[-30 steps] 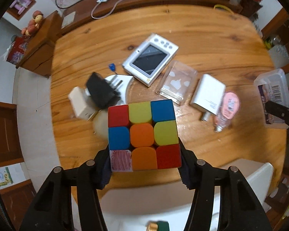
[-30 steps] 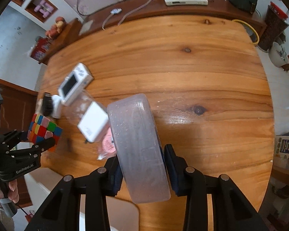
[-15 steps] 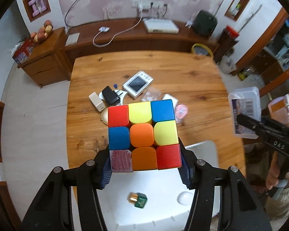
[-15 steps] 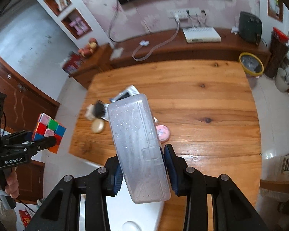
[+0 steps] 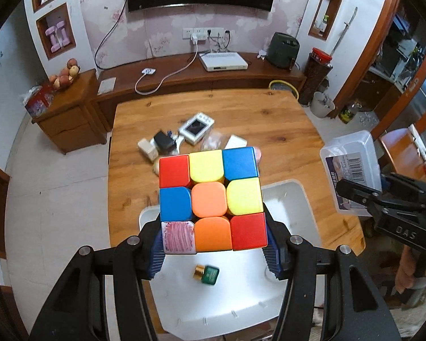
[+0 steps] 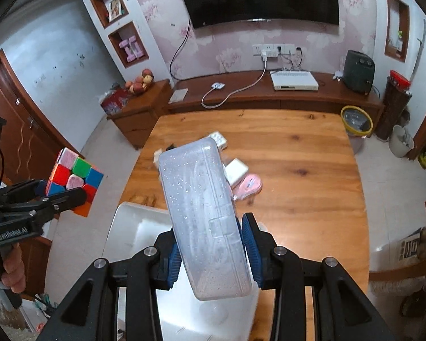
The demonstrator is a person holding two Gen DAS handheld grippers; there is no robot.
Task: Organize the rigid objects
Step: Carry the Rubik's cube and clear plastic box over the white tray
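A puzzle cube (image 5: 212, 199) is clamped between the part-open jaws of the left gripper (image 5: 213, 251), held in the air above a white bin (image 5: 286, 199) at the near edge of the counter (image 5: 241, 108). A clear plastic case (image 6: 204, 216) is pinched across its narrow width by the right gripper (image 6: 211, 253), jaws drawn in as far as the case allows – its long axis running away from the jaws, tilted. The bin lies directly below and ahead of both loads; a small green bottle (image 5: 207, 274) is already inside. Neither hand is judged clearly nearer – the cube sits squarely over the bin's opening.
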